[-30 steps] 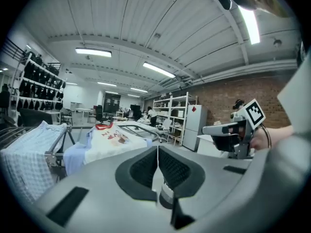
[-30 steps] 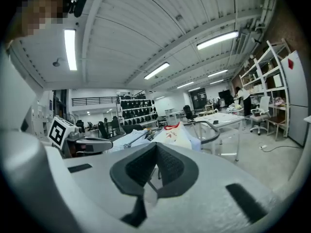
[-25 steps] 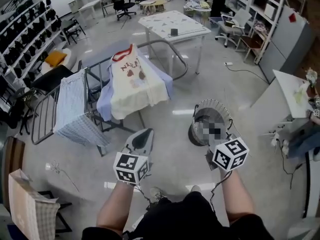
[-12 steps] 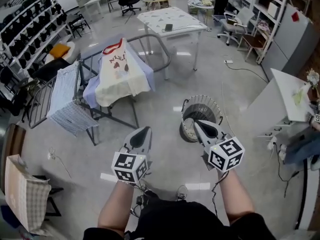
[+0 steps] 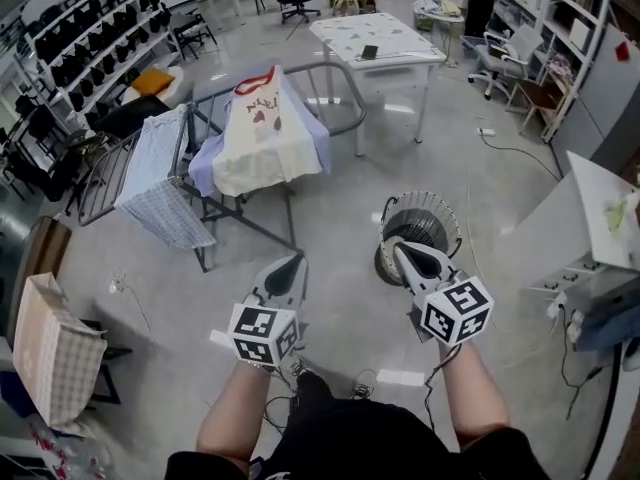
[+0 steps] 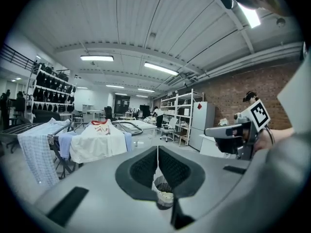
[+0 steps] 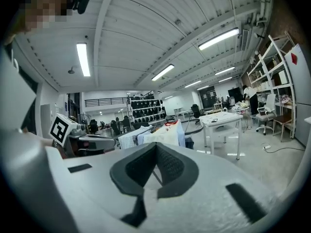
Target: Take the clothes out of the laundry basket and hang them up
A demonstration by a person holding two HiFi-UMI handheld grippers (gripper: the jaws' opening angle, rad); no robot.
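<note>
Jaws were seen pressed together on both sides, with nothing between them. The right gripper point(image 5: 402, 251) and the left gripper point(image 5: 292, 264) were held side by side, low and nearly level, pointing away from the person. The laundry basket point(image 5: 447, 209) stood upright on the floor point(image 5: 330, 218) just beyond the right gripper's tip, so that gripper was judged the nearer. From the left gripper the basket lay ahead and across to the right. Its mouth faced up, and its contents were too dark to be made out. A reach down from above was judged to be called for, with the jaws opened first. Bare floor was left all around the basket. The drying rack point(image 5: 103, 173), draped with a cream shirt point(image 5: 262, 138) and a checked cloth point(image 5: 160, 188), stood well apart, ahead to the left, with a white desk point(image 5: 385, 40) beyond it.
</note>
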